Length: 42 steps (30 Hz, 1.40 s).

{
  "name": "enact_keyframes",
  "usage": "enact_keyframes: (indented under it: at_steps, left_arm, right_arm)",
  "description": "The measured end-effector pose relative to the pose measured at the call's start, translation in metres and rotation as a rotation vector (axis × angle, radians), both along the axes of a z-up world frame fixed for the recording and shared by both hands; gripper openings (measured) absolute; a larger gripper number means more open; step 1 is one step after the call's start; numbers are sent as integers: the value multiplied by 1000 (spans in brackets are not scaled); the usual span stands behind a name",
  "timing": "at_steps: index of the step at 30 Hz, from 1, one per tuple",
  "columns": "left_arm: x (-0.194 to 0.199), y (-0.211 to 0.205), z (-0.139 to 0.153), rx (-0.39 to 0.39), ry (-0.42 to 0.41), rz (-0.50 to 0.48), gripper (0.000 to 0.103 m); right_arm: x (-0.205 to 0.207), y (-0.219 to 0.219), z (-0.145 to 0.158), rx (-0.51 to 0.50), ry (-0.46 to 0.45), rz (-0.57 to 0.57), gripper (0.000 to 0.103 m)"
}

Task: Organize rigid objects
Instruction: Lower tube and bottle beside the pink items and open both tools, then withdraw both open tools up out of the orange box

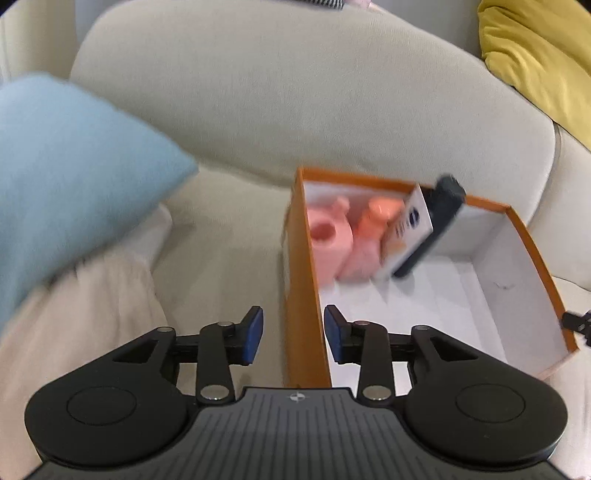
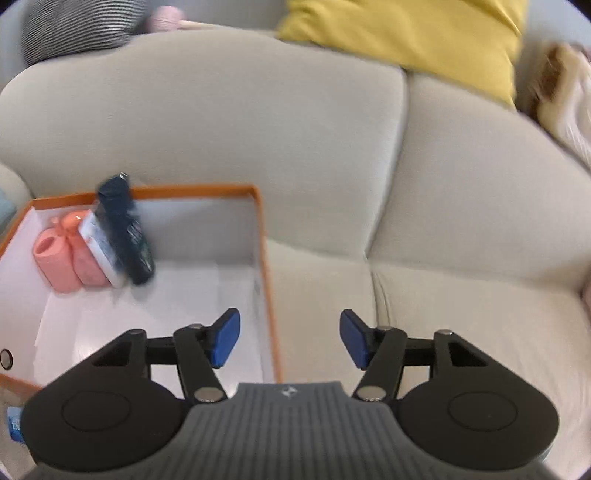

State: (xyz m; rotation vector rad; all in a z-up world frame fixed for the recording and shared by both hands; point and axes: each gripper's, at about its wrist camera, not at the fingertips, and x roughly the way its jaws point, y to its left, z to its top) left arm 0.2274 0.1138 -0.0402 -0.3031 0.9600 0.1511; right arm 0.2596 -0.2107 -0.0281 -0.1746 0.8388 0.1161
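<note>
Nearest the lens in the left wrist view, left gripper (image 1: 293,338) w/ blue pads (image 1: 255,334) spread apart, nothing pinched; the near orange wall of the box (image 1: 301,295) runs up through the gap btwn them but pads don't touch it. Gripper tilts steeply down over the sofa seat (image 1: 221,258). Right gripper (image 2: 290,338) likewise tilted down, pads (image 2: 223,338) wider apart, empty, only bare seat cushion and the box's right wall below. No earlier pic, so just the stance as is. Hard to read: both views motion-blurred, esp. the things in the box. Box is orange outside, white inside, sitting on the seat against the beige back cushion (image 1: 277,103). At its far left end stand 2 pink bottles (image 1: 332,243), side by side, touching; shapes soft, caps unclear. Leaning on them a white carton (image 1: 410,229) w/ a blue mark, text unreadable, and against that a dark bottle (image 1: 436,221), tilted, top poking above the box rim. All these lie well ahead of both grippers' fingers, apart from them. Rest of the box floor bare. Blue pillow (image 1: 74,177) at left, cut off by frame edge; yellow pillow (image 1: 535,62) upper right, also cut off. Striped fabric (image 2: 74,29) top left in right wrist view, too blurred to say what. Small black part (image 1: 576,325) at right edge of left view, can't tell what.
</note>
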Motion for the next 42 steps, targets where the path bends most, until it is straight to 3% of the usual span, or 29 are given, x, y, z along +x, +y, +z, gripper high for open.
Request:
enact_keyframes:
  at_steps: [3, 6, 8, 10, 15, 28, 37, 40, 42]
  left_arm:
    - [-7, 0, -6, -84, 22, -7, 41]
    - [-7, -3, -9, -81, 35, -22, 40]
    - [-9, -6, -9, -87, 28, -39, 30]
    - [-9, -6, -10, -89, 23, -48, 26]
    - [-12, -6, -10, -57, 11, -53, 24]
    - [-38, -13, -10, 1, -42, -107, 23]
    - [-40, -11, -10, 5, -84, -121, 23]
    - [-48, -11, -4, -8, -101, -109, 23]
    - [-61, -12, 3, 1, -128, -101, 23]
  right_arm:
    - [-8, -16, -16, 63, 64, -45, 50]
    - [-14, -21, -21, 139, 64, -64, 39]
    - [-14, -24, -21, 167, 61, -71, 22]
    - [-14, -21, -23, 198, 73, -72, 14]
    - [-35, -16, -19, 165, 68, -74, 13]
    - [-91, -26, -12, 216, 85, -122, 12]
    - [-83, -25, -12, 231, 70, -108, 12]
    - [-88, -24, -11, 227, 47, -93, 13]
    - [-97, -26, -5, 232, 11, -101, 22]
